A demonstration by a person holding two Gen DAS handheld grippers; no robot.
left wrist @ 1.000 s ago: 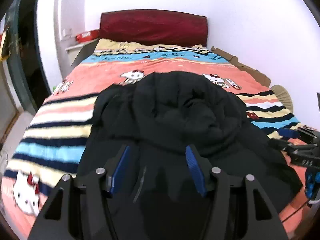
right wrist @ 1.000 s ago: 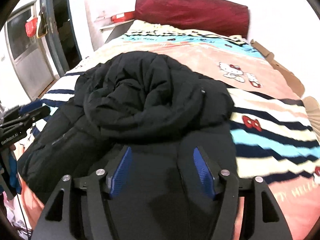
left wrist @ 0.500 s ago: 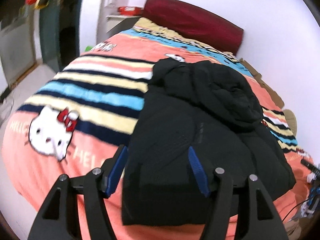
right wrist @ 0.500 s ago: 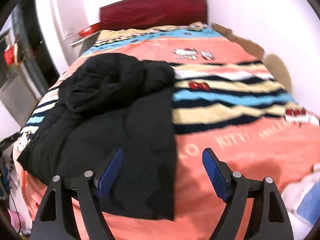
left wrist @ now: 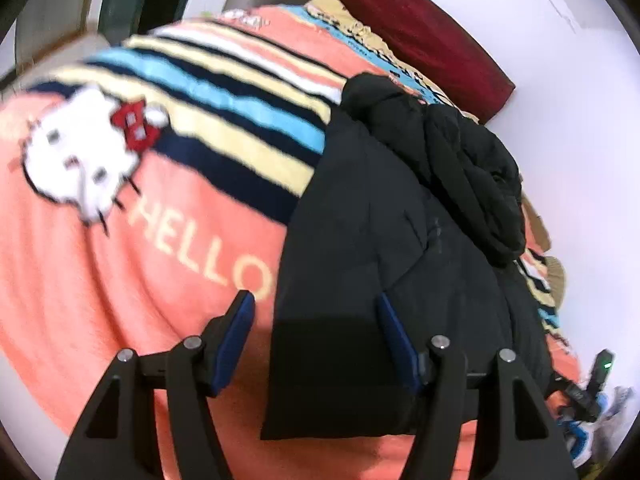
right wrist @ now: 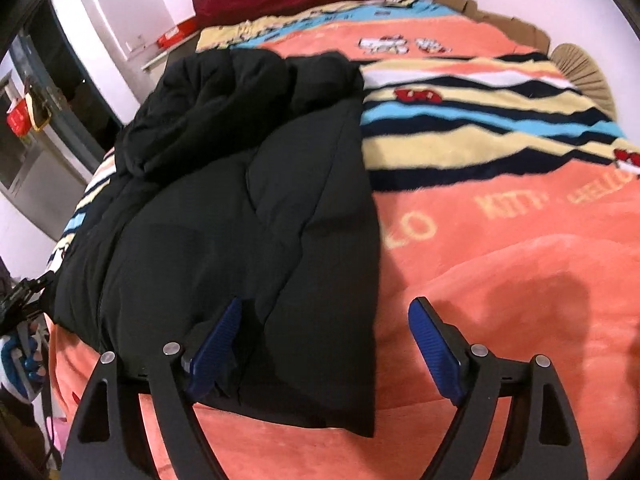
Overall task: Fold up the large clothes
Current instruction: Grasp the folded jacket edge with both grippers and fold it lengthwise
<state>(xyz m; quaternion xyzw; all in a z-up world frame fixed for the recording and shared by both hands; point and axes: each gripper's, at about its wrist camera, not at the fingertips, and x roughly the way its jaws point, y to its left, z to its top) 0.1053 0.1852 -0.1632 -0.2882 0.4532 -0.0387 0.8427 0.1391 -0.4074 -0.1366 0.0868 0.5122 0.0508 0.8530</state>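
A black padded jacket (left wrist: pixel 400 248) lies lengthwise on the bed, its hood bunched at the far end; it also shows in the right wrist view (right wrist: pixel 248 216). My left gripper (left wrist: pixel 316 336) is open and empty, straddling the jacket's near left hem corner. My right gripper (right wrist: pixel 328 340) is open and empty, straddling the jacket's near right hem corner, its left finger over the fabric. The other hand-held gripper shows at the right edge of the left view (left wrist: pixel 592 392) and the left edge of the right view (right wrist: pixel 20 300).
The bed carries a coral Hello Kitty blanket (left wrist: pixel 120 240) with striped bands (right wrist: pixel 480 120). A dark red headboard (left wrist: pixel 424 36) stands against the white wall. A doorway (right wrist: pixel 36 120) is on the left. Cardboard (right wrist: pixel 500 20) lines the bed's right side.
Both grippers moved apart from above the jacket's middle to its two near hem corners and came lower. The right jaws opened wider. The jacket has not moved.
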